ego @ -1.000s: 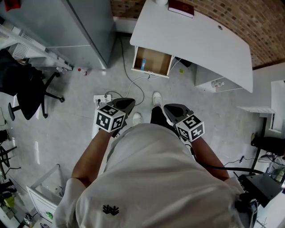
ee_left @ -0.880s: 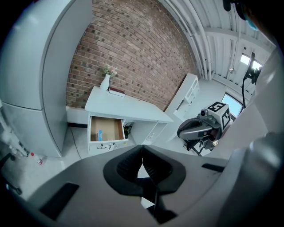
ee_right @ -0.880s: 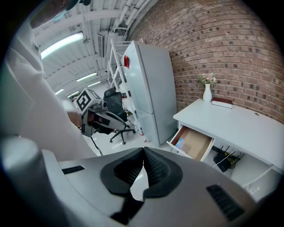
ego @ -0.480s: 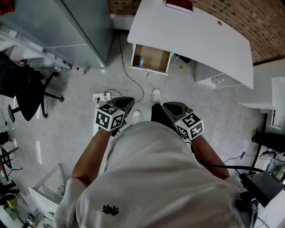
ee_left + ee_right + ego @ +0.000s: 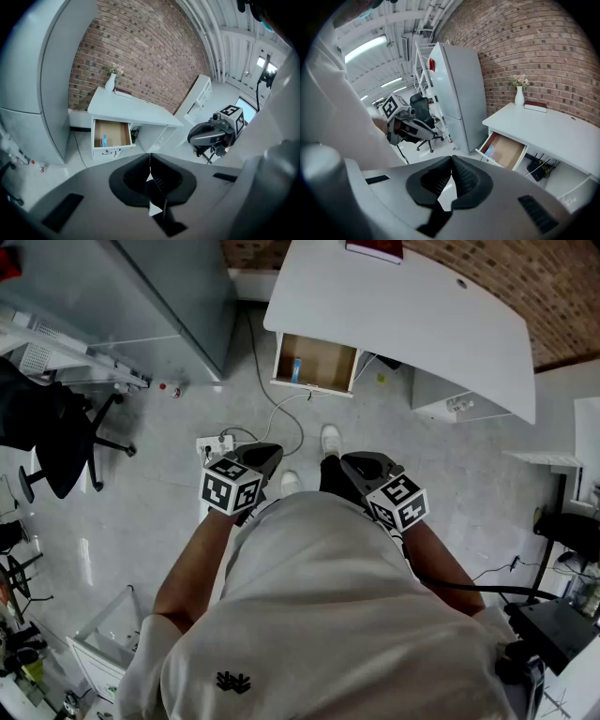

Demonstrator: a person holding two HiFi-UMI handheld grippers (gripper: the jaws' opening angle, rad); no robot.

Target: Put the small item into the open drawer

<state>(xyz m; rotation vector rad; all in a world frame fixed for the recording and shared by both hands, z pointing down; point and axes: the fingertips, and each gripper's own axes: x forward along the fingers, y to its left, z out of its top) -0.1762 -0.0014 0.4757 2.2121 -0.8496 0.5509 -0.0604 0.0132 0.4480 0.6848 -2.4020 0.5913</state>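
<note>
Blue item (image 5: 296, 370) lies in open drawer (image 5: 324, 362); left tongs (image 5: 150, 164), right tongs (image 5: 452, 162) pressed together.

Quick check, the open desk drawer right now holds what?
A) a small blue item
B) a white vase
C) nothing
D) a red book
A: in the head view a small blue item lies on the floor of the open drawer, close to the side wall at the picture's left, and the rest of the drawer floor is bare.
</note>
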